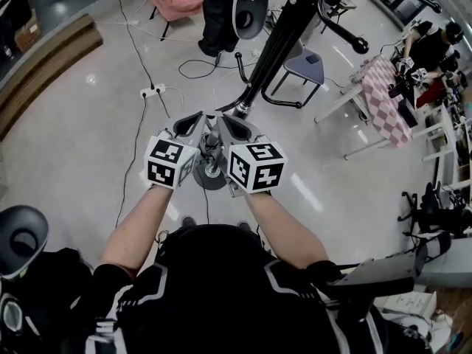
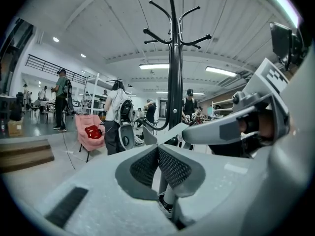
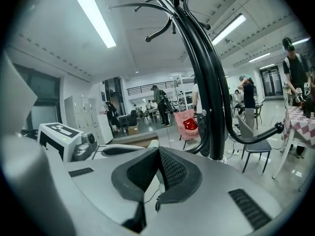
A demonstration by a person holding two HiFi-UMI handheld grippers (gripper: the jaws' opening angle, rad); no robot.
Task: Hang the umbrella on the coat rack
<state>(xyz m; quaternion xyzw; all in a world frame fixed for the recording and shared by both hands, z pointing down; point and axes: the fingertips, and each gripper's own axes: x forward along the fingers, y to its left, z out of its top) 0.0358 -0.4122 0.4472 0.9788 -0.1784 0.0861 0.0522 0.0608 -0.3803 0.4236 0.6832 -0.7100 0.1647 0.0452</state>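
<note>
One coat rack [image 3: 212, 87], top partly cropped.

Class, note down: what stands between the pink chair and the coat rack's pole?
A person in a white top, between pink chair and coat rack, in the left gripper view.

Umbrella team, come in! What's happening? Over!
Left gripper and right gripper shut, side by side. Grey folded umbrella low between them, grip unclear, not yet hung. Black metal coat rack ahead, nothing blocking.

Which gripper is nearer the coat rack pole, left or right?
Right. The right gripper is just short of the foot of the coat rack pole; the left gripper sits beside it, on the side farther from the pole.
</note>
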